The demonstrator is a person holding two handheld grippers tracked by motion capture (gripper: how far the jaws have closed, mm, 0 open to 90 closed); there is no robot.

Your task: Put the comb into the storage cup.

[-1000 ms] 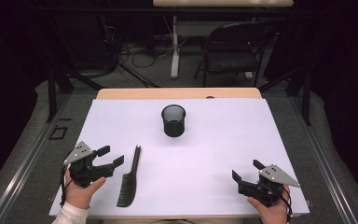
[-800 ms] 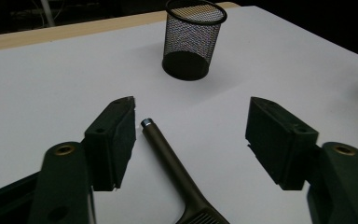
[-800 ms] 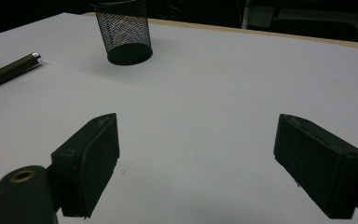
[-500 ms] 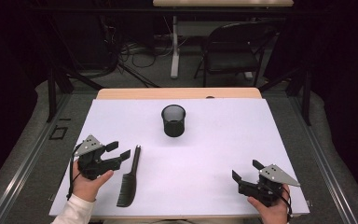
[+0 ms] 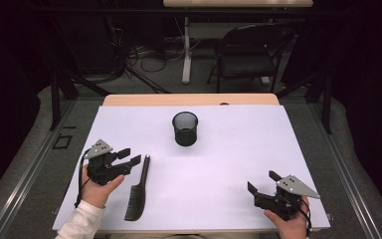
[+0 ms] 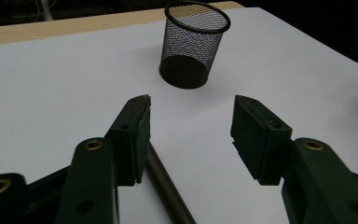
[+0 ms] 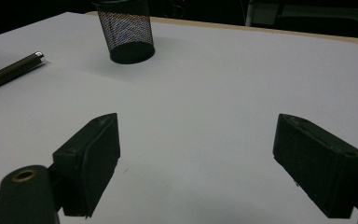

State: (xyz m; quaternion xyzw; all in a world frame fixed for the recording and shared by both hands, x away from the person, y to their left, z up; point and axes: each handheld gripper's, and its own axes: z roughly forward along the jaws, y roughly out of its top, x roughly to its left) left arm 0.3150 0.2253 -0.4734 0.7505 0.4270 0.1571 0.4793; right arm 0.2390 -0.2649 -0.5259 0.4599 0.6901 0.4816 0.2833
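The left gripper (image 5: 129, 157) is near the left edge of the desk (image 5: 238, 149), a little toward the front, and it hangs just beside the thin end of the comb (image 5: 138, 191). Its jaws are spread wide and hold nothing. In the left gripper view the handle of the comb (image 6: 168, 186) runs under the left jaw and into the gap between the jaws, low in the picture; I cannot tell if the jaw touches it.

The comb lies flat on the white sheet of the desk, near the front left corner. Its handle points toward the far edge and its toothed part lies toward the front edge.

The cup (image 5: 185, 128), a black mesh one, stands upright in the middle of the desk, closer to the far edge, well apart from both grippers. In the left gripper view the cup (image 6: 195, 44) is straight ahead beyond the jaws.

The right gripper (image 5: 261, 188) is near the front right corner. Its jaws are also wide apart, with only bare desk between them. In the right gripper view the cup (image 7: 126, 30) is far ahead at the left, and the tip of the comb (image 7: 9, 72) lies at the left border.
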